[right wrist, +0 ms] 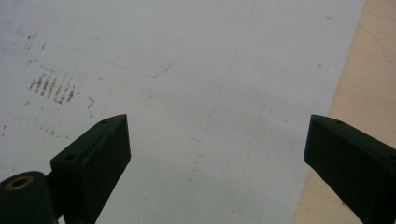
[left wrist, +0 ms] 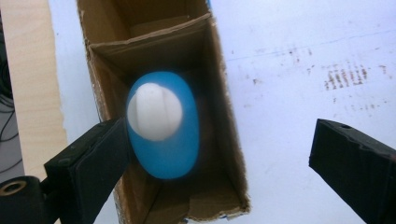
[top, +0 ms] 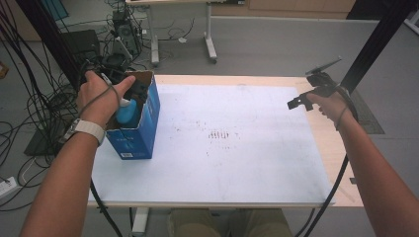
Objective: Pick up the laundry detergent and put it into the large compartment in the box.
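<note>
Left claw (left wrist: 219, 154) hung wide open over the box (left wrist: 224, 140), jaws spread to either side and gripping nothing. Straight below it, between the jaws as the left gripper view looked down, sat the bottle (left wrist: 163, 126): blue body, white cap (left wrist: 154, 111) facing up, standing inside the box's near compartment. One jaw sat just beside the bottle's flank, but the pads were not pressing on it; the other jaw stood well apart, out over the white mat (left wrist: 303, 56). The bottle looked blurred, so its exact lean was hard to call.

From the high view, the left hand (top: 101, 98) hovered at the box's open top, with the bottle (top: 127, 111) poking up just under it.

Right claw (right wrist: 217, 154), also open and empty, pointed at bare mat with the table's wooden edge (right wrist: 369, 84) off to its side. In the high view it (top: 299, 102) waited far across the table from the box.

Reading the progress: the bottle was in the box and let go, so the placing looked as good as done. What seemed left was to lift the left claw clear without nudging the cap, and perhaps to deal with the box flaps, which stood open.
</note>
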Tool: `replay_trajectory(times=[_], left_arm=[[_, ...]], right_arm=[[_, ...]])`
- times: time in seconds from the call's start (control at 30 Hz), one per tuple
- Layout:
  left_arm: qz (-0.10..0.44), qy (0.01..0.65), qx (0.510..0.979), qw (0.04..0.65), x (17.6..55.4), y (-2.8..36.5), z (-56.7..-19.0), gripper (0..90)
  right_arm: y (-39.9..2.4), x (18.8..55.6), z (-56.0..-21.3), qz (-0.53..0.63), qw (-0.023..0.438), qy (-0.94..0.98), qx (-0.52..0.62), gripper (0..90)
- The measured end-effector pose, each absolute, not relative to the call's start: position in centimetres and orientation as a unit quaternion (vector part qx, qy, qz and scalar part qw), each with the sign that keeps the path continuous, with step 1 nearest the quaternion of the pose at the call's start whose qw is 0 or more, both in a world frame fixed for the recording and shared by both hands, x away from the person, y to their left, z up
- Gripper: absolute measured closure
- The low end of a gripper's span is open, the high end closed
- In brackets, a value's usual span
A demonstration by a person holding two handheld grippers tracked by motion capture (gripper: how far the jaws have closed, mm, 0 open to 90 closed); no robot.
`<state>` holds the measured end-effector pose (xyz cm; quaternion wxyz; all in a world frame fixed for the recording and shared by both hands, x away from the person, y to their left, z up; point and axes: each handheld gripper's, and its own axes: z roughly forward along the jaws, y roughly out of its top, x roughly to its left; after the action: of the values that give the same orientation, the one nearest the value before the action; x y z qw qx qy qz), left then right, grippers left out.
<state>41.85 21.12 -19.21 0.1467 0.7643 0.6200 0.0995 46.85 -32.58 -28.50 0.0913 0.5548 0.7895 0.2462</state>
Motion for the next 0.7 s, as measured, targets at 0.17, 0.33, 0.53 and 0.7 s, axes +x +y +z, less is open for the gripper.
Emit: replay_trajectory(times=[0.17,0.33,0.53,0.7], left_arm=[[0.102,0.605,0.775,0.152,41.6,20.3,-18.2,5.4],[0.100,0.586,0.789,0.157,41.4,18.9,-17.3,5.4],[0.099,0.577,0.796,0.153,41.6,17.5,-16.8,5.6],[0.099,0.581,0.793,0.157,41.6,16.8,-16.2,5.9]], right_arm=[[-32.4,46.8,-28.2,0.249,0.092,0.790,0.552,7.2],[-32.4,46.8,-28.3,0.248,0.090,0.791,0.552,7.1],[-32.4,46.8,-28.2,0.249,0.091,0.791,0.552,7.1],[-32.4,46.7,-28.2,0.248,0.091,0.791,0.552,7.1]])
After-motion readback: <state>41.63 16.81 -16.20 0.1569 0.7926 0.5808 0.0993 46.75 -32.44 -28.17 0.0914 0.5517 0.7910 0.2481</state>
